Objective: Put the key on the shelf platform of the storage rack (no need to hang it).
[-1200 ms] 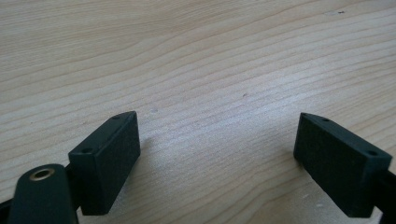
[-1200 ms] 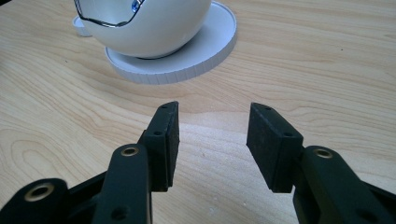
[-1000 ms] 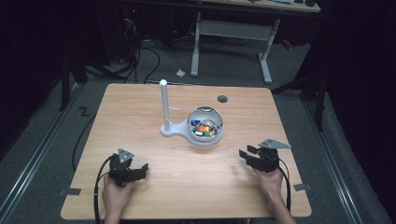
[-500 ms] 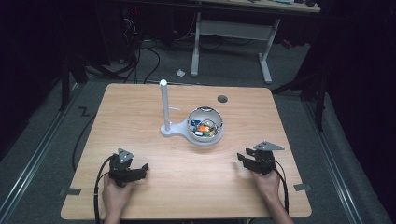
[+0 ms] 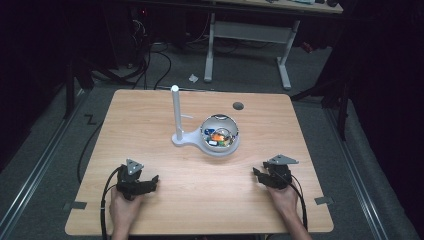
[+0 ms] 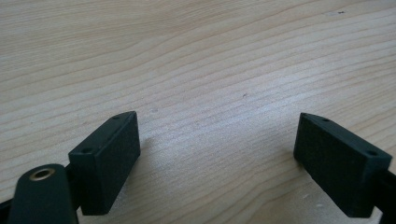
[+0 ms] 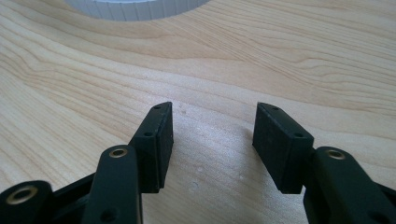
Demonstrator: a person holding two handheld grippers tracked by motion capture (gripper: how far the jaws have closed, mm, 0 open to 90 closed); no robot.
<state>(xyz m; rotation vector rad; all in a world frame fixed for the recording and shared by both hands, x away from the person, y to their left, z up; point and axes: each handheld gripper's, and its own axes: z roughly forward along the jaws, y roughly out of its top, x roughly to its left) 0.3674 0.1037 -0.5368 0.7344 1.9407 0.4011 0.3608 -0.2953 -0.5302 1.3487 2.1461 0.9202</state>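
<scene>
Dark floor and trailing cables surround a pale wooden table, which carries little besides the two grippers at its near edge and a white stand with a bowl near its middle.

At the left, the left gripper rests low on the wood, its jaws spread wide with nothing between them; the left gripper view looks along them onto bare grain. It sits well apart from the stand, so any reach toward the centre has to cross open tabletop, and a hurried sweep could clip the tall upright post, which looks slender enough to tip or drag its base.

In the middle, the bowl sits at the foot of that post, holding small coloured pieces too small to identify. It appears light; a nudge on its rim from either side could slide it or spill the contents.

At the right, the right gripper also lies near the table's front edge, jaws parted somewhat less than the left pair and likewise empty. Its own view catches a ribbed white edge at the top, probably the bowl or stand base, so this gripper points that way. Coming in low, its jaws could strike the wall rather than clear the rim.
</scene>
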